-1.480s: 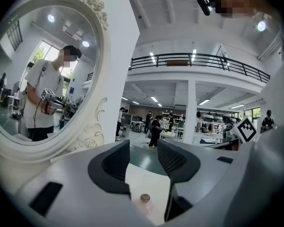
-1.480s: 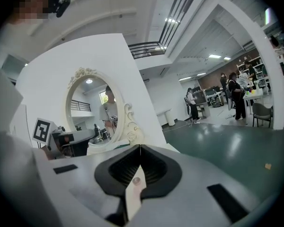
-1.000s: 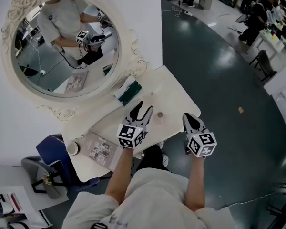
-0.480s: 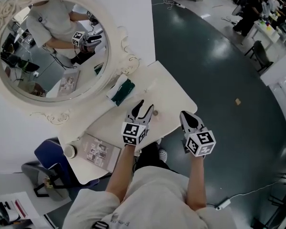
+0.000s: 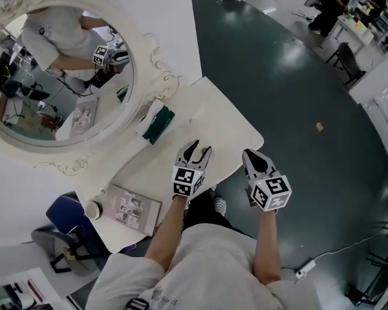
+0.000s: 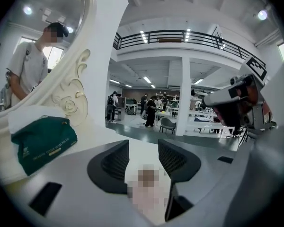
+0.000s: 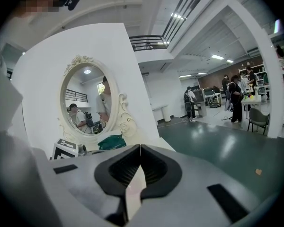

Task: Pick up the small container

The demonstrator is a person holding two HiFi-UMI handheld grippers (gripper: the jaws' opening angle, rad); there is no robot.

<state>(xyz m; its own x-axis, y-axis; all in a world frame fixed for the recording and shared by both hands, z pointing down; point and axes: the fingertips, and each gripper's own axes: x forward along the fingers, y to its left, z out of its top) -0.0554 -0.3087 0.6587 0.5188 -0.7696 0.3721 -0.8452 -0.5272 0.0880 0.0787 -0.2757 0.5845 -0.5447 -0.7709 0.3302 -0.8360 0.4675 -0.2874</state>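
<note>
The small container point(image 6: 146, 178), pale with a brownish top, sits on the white table point(image 5: 223, 118) and is covered by a mosaic patch in the left gripper view. My left gripper point(image 6: 143, 148) is open, with one jaw on each side of the container; I cannot tell whether they touch it. From the head view the left gripper point(image 5: 195, 149) hides the container. My right gripper point(image 5: 249, 155) hangs off the table's near right edge. Its jaws point(image 7: 140, 148) are shut with nothing between them.
An oval ornate mirror point(image 5: 58, 76) leans on the white wall behind the table. A green pouch point(image 5: 158, 124) lies at its foot. A booklet point(image 5: 130, 208) and a paper cup point(image 5: 92, 210) sit at the table's left end, with a blue chair point(image 5: 59, 213) beyond.
My left gripper has slid forward and right, so the container that lay just right of its tips now sits between the jaws. The right gripper has kept its place.
</note>
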